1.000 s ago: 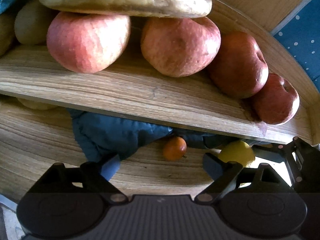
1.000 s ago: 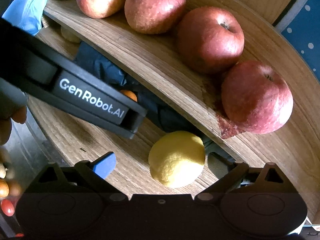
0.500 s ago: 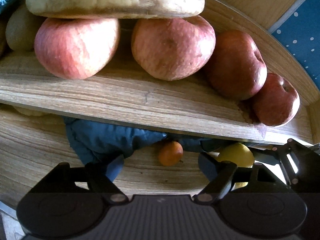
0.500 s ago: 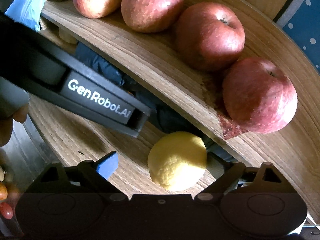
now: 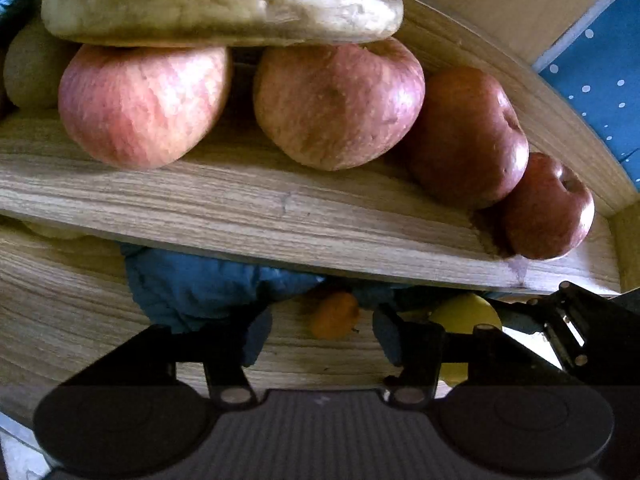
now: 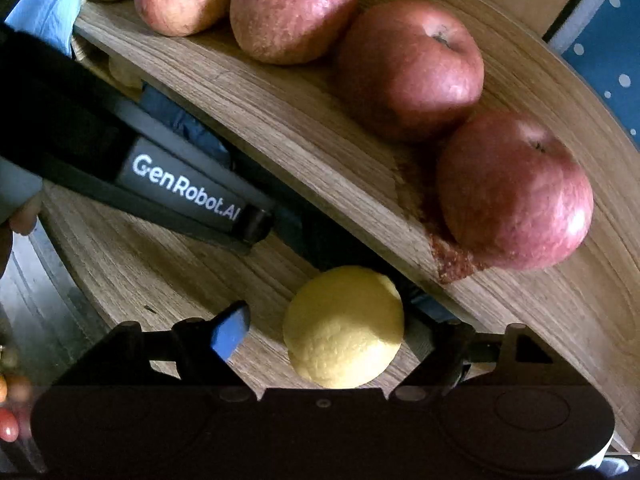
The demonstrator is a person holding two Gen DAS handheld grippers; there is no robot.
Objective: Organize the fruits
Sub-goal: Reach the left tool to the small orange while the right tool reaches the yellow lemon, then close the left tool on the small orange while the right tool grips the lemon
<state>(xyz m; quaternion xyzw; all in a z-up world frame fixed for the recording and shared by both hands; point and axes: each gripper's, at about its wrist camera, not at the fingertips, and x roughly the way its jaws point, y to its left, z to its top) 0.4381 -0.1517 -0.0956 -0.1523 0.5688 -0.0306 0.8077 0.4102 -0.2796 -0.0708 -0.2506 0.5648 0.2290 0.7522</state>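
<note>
Through the left wrist camera, I am seeing the left gripper (image 5: 318,340) pointing into the lower tier of a wooden shelf (image 5: 248,216). Its fingers are standing spread, with nothing between them. To the left of its line, a blue cloth (image 5: 188,288) is lying bunched under the upper board. Straight ahead, just beyond the fingertips and roughly centred in the gap, a small orange fruit (image 5: 334,314) is resting on the lower board, apart from both pads. Farther right, the lemon (image 5: 464,314) is showing partly behind the right finger.

On the upper board, four apples (image 5: 338,100) are sitting in a row, and a long pale fruit (image 5: 220,2) is lying across the two leftmost ones.

Through the right wrist camera, I am seeing the body of the left gripper crossing the left side, marked "GenRobot.AI", with a fingertip (image 6: 24,216) of the person's hand on it at the left edge. The right gripper (image 6: 320,336) is standing wide apart around the lemon (image 6: 344,326), which is resting on the lower board. The lemon is lying nearer the right finger; I cannot tell whether that pad is touching it. The blue left pad (image 6: 230,332) is standing clear of the fruit. The rightmost apple (image 6: 514,192) is sitting above it on the upper board.
</note>
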